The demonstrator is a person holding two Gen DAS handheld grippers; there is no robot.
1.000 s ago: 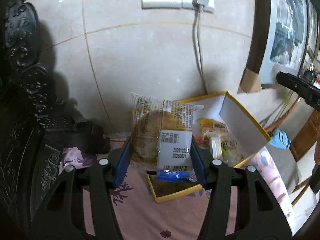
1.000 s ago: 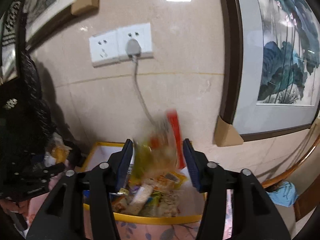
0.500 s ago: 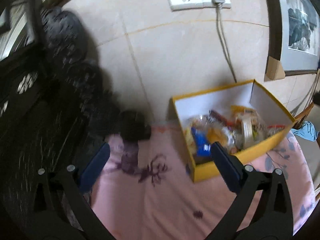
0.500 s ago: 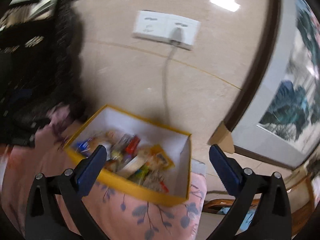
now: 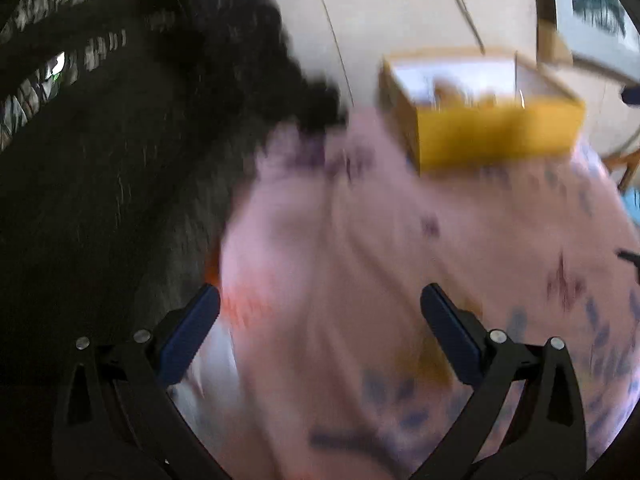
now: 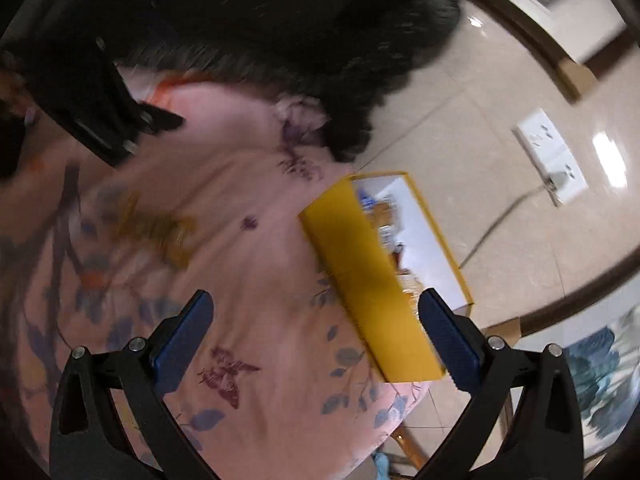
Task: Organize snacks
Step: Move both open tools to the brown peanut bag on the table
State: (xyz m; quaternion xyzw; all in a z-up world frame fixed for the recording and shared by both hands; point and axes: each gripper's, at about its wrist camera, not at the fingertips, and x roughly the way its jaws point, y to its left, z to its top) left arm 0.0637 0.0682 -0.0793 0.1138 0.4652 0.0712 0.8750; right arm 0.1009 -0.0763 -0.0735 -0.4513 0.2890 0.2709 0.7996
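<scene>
Both grippers, left and right, are held wide and empty over the pink cloth, the snack-filled yellow box beyond their fingers, presumably for the next pick.

Right gripper jaws spread wide, nothing between them — pink floral tablecloth below. Yellow box sits tilted in frame near the right blue pad, snack packets inside against its white lining. Other gripper at upper left, blurred. Wall socket with plugged cable on beige tiles — dark carved furniture along top.
</scene>
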